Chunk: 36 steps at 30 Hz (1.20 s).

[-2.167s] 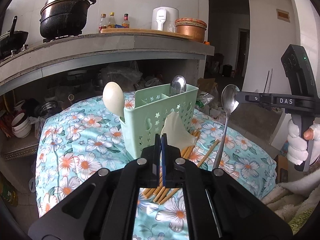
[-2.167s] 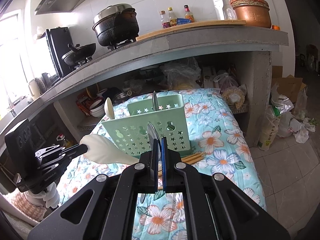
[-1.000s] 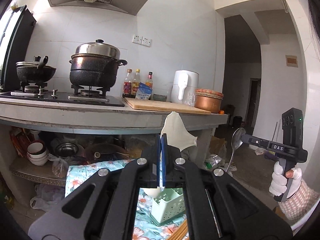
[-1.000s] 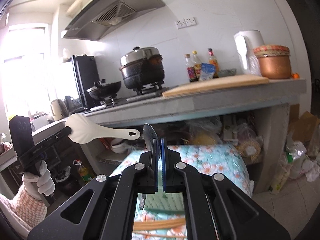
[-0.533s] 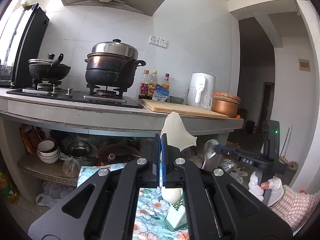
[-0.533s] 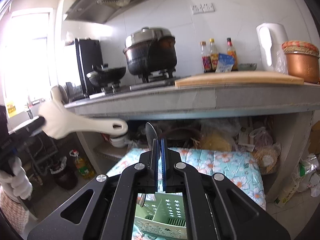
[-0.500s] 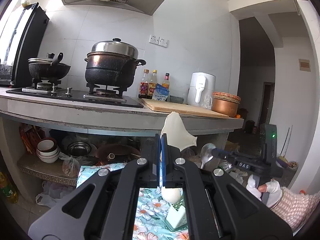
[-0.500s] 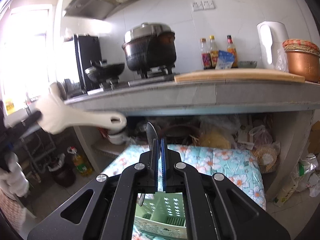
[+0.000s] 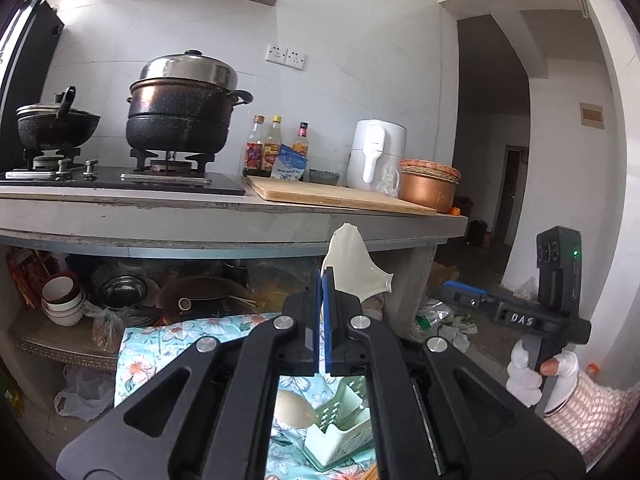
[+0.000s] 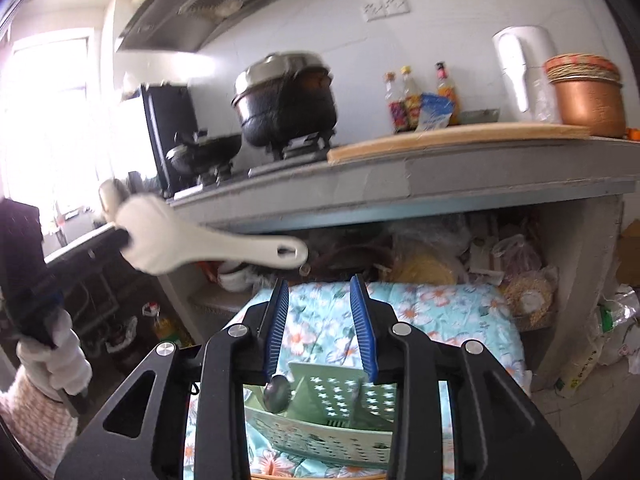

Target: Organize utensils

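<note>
Below right gripper [image 10: 319, 300], jaws just parted and empty: metal spoon [image 10: 276, 394] in green caddy [image 10: 320, 432]; left gripper [image 9: 322, 280] clamped on white rice paddle [image 9: 352, 272].

Both wrist cameras sit close behind their own fingers, facing the kitchen counter [image 9: 240, 216] roughly level from above the green utensil basket [image 10: 320, 432]. Each catches the other hand-held gripper sideways (opposite edges), sharing the black pot [image 9: 180, 120].
</note>
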Tool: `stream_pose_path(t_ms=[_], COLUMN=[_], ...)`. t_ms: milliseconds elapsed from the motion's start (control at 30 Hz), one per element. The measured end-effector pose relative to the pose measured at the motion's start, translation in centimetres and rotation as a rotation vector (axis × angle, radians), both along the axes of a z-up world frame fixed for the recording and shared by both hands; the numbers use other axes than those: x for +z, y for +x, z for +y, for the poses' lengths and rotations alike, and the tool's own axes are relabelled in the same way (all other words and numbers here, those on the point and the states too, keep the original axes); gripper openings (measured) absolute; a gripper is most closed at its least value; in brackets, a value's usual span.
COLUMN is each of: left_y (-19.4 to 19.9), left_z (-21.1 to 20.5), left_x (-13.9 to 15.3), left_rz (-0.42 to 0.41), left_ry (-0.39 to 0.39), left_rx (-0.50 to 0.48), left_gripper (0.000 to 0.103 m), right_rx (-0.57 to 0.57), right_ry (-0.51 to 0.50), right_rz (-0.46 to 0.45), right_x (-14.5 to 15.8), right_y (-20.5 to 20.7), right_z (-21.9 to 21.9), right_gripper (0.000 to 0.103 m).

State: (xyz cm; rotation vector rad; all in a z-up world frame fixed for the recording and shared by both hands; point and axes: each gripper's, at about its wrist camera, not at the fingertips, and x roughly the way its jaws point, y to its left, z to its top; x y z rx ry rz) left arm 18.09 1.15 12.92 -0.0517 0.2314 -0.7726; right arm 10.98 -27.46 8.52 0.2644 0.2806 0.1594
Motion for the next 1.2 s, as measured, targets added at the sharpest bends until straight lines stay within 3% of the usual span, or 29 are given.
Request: stream_pose_path(t_ms=[167,367,967,1133,1200], left_y=[-0.1,-0.2,1.0,1.9,2.3], left_z=[-3.2,-6.5,-16.5,-18.5,-18.6], left_x=[0.3,-0.2,-0.5,-0.7,-0.6], left_rz=[-0.020,-0.012,0.017,0.047,0.061], left_ry=[0.082,0.210,0.664,0.661,0.620], left_rx=[-0.093,-0.145,-0.150,-0.160,-0.167], left_gripper=[0.001,0.001,0.001,0.003,0.025], right_rx=[-0.102,-0.194,-0.199,-0.204,-0.205], right_ry=[0.053,0.100,0.237,0.257,0.262], right_rz=[-0.022,0.032,0.072,0.072,0.073], right_x=[0.0,-2.4,-8.1,-8.8,-9.0], right_y=[-3.6,-5.9,-7.2,-7.6,-7.6], right_z=[-3.9,-7.2,-11.3,-11.8,-11.9], right_gripper=[0.032,0.032,0.032,0.032,0.032])
